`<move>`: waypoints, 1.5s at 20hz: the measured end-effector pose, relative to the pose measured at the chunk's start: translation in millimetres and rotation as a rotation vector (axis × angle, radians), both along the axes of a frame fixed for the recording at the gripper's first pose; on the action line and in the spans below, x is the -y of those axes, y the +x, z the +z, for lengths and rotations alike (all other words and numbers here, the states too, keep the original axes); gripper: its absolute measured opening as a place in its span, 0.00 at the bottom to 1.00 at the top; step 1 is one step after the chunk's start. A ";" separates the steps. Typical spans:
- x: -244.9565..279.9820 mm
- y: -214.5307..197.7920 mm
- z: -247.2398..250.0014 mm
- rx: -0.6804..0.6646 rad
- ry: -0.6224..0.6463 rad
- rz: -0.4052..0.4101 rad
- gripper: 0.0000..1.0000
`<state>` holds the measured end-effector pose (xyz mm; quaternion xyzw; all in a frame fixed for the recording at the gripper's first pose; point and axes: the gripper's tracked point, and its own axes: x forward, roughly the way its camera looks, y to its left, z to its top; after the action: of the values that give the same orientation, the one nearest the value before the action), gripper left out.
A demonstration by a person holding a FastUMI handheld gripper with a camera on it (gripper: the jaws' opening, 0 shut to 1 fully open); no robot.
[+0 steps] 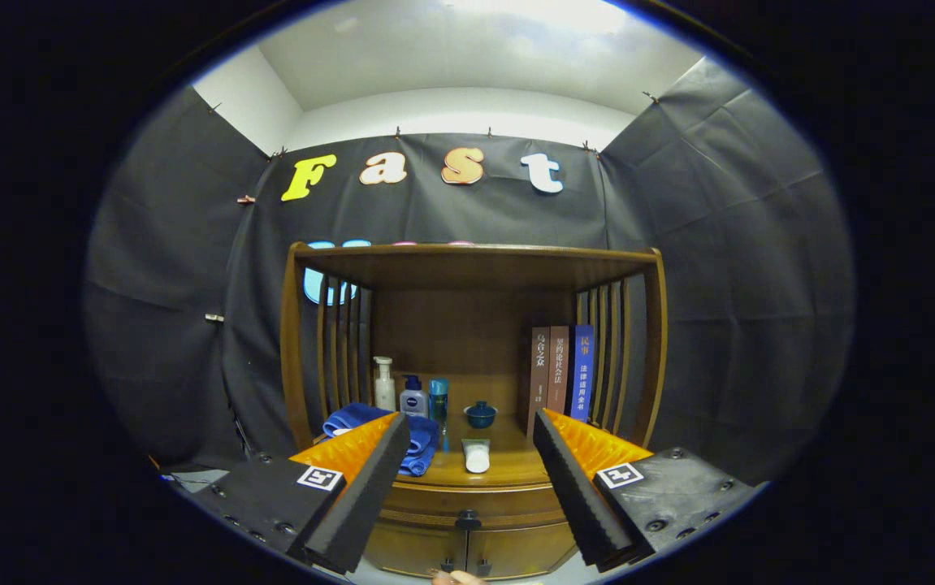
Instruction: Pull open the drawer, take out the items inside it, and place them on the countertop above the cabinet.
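Note:
A wooden cabinet (475, 487) with a shelf hutch stands ahead of my gripper (467, 435). Its drawer (467, 505) is closed, with a dark round knob (468, 516) between and below my fingers. The countertop (508, 467) above it holds a white tube (476, 455) lying down, a folded blue towel (421, 443), a small blue lidded cup (481, 413) and three bottles (411, 396). My gripper is open, fingers spread wide, holding nothing, some way in front of the cabinet. What is inside the drawer is hidden.
Three books (560, 374) stand upright at the right of the countertop. Two cupboard doors (467, 552) with small knobs sit below the drawer. Slatted wooden sides (341, 349) and a top board (475, 260) enclose the shelf space. A fingertip (461, 578) shows at the bottom.

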<state>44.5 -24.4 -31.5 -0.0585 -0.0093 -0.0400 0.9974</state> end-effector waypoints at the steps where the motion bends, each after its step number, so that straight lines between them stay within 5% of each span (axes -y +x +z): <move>1: -1.8 -5.9 2.5 0.003 -0.006 0.004 0.98; 30: -1.5 -22.0 10.6 -0.003 0.018 0.020 0.98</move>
<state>22.5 -22.8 -20.9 -0.0494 -0.0079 -0.0300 0.9983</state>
